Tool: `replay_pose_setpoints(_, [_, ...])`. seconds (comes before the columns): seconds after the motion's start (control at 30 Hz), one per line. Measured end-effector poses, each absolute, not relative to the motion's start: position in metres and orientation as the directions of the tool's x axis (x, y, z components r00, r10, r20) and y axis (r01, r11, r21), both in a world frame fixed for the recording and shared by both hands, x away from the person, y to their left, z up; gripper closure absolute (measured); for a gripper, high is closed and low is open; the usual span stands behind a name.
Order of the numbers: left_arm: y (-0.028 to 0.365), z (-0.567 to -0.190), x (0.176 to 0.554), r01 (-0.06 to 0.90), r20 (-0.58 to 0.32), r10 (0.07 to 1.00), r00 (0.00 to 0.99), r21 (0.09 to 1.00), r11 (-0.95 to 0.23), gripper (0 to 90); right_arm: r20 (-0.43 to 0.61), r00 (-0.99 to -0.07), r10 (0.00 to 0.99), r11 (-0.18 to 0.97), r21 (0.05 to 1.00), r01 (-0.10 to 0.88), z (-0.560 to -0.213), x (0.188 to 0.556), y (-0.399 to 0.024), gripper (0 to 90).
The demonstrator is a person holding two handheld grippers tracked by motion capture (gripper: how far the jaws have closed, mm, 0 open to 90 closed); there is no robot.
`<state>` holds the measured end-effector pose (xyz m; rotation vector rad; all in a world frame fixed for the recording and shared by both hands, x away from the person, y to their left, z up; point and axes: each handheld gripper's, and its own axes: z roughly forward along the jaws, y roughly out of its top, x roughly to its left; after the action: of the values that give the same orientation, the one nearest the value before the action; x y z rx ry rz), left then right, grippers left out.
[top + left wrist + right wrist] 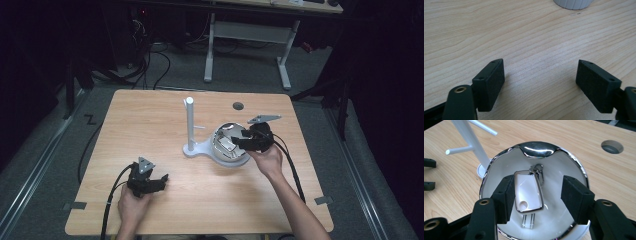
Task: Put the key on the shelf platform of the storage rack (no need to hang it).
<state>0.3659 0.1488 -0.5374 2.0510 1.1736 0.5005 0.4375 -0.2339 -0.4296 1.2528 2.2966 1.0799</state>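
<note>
White rectangular tag (pixel 527 191), chrome-framed, ringed; lies in chrome-rimmed bowl (pixel 579 167), between spread right claw (pixel 536 197) jaws, unpinched.

Camera set, as I read it. High view: fixed above my side, facing forward and down, taking in the whole wooden table (pixel 150 120). Left gripper view: low, close over bare tabletop. Right gripper view: close, looking down into the chrome-rimmed bowl (pixel 584 173). High and right gripper views share that bowl and the white peg stand (pixel 190 125).
</note>
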Motion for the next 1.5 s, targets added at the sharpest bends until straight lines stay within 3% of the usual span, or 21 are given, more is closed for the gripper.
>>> replay_pose_setpoints(0.57, [0.149,-0.537,0.366,0.584,-0.015,0.859,0.512,0.74,-0.335,23.4,0.051,-0.553,0.831,0.323,0.766,0.556,-0.408,0.417,-0.257,48.3])
replay_pose_setpoints(1.03, [0.149,-0.537,0.366,0.584,-0.014,0.859,0.512,0.739,-0.336,23.4,0.094,-0.519,0.85,0.245,0.801,0.546,-0.398,0.394,-0.285,48.2])
replay_pose_setpoints(1.5, [0.149,-0.537,0.366,0.584,-0.014,0.859,0.512,0.739,-0.335,23.4,0.117,-0.492,0.863,0.2,0.815,0.544,-0.406,0.373,-0.301,49.0])
